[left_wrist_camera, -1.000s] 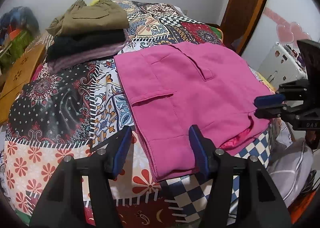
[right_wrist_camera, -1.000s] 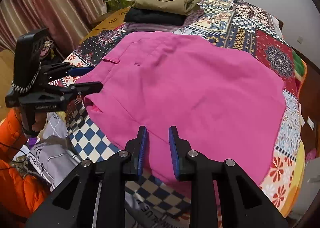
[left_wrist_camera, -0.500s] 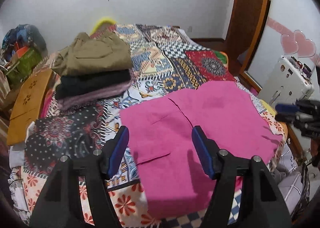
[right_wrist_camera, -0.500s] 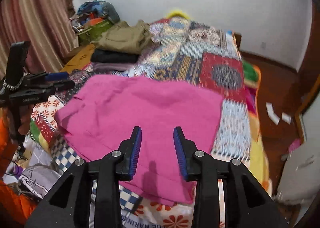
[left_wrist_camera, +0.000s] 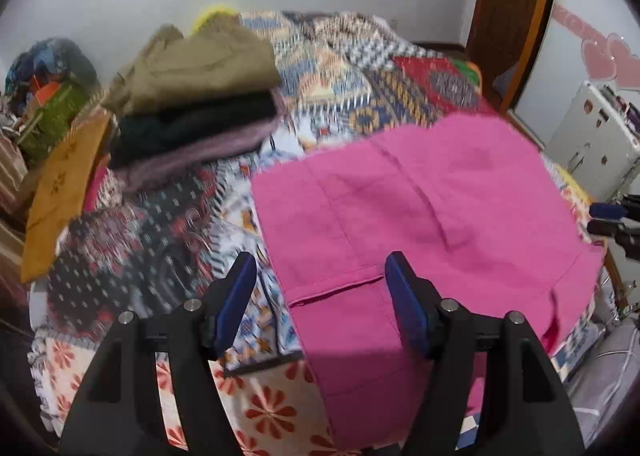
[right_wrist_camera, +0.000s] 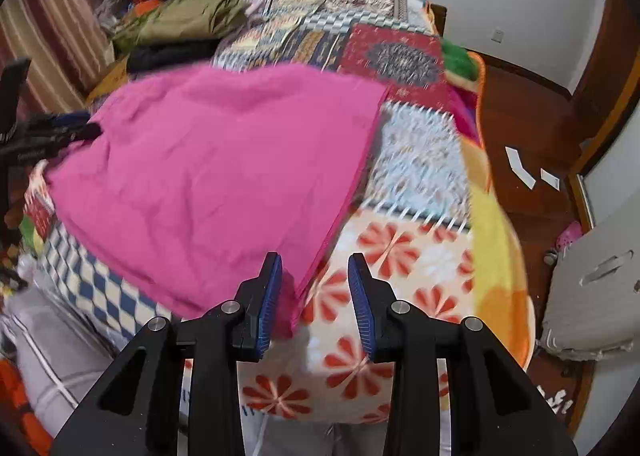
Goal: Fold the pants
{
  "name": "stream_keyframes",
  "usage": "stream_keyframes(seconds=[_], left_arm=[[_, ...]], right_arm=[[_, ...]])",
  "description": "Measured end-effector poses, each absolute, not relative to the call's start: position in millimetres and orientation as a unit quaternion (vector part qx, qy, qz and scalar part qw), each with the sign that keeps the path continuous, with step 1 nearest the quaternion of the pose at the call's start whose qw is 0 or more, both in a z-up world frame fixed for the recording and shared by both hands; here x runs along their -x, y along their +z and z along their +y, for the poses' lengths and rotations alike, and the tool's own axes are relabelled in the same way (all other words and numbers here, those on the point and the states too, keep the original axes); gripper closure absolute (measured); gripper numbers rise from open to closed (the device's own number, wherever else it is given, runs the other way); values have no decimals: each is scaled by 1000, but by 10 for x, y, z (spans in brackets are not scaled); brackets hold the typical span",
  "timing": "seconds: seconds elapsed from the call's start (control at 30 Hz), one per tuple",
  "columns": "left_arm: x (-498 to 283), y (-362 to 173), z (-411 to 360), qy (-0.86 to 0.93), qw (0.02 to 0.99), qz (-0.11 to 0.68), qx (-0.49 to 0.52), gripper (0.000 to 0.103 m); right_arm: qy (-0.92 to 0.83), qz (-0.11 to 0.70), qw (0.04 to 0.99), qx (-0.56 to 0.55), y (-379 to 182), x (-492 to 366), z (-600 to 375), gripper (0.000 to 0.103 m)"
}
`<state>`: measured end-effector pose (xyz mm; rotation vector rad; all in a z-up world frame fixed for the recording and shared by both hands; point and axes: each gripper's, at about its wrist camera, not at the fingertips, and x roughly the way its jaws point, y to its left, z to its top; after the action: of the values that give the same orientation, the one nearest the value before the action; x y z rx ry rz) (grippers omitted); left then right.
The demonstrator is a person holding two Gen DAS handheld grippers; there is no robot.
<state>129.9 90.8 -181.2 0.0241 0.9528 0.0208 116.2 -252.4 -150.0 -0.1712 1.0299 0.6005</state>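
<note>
The pink pants (left_wrist_camera: 420, 216) lie folded flat on the patchwork bedspread (left_wrist_camera: 360, 96), near the bed's front edge. My left gripper (left_wrist_camera: 320, 296) hovers open above their left edge, nothing between its blue pads. In the right wrist view the pink pants (right_wrist_camera: 220, 176) spread to the left. My right gripper (right_wrist_camera: 316, 276) stands open over their lower right corner, and the pads do not press the cloth. Each gripper shows at the edge of the other's view: the right gripper (left_wrist_camera: 608, 216) and the left gripper (right_wrist_camera: 52, 132).
A stack of folded clothes (left_wrist_camera: 192, 96), olive on top of black and mauve, sits at the bed's far left. An orange board (left_wrist_camera: 60, 184) leans beside it. A white case (left_wrist_camera: 592, 136) stands right of the bed. Wooden floor (right_wrist_camera: 520, 116) and a grey bag (right_wrist_camera: 592, 288) lie to the right.
Both grippers have drawn back from the pants. The right one has swung along the front edge to the pants' right corner and its jaws have widened. The left one's jaws opened slightly.
</note>
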Motion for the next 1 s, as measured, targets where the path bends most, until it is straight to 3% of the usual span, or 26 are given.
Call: stream_keyframes(seconds=[0.3,0.6,0.9,1.0], left_arm=[[-1725,-1452,1232,47,910,411,-21,29],[-2336,-1901,1486,63,888,456,5,29],[-2371,-2406,1251,22,865,500,-11,29],[-2312,-2491,1284,18,864,503,3,28]], right_arm=[[327,434,837,55,-1240,-1875,-2065,72],[345,446,825,46,-1489,-2454,-1587,71],[369,490,778,131,-2051,-2456,-1157,71],[368,501,776,109,-2105,-2502,-1327,74]])
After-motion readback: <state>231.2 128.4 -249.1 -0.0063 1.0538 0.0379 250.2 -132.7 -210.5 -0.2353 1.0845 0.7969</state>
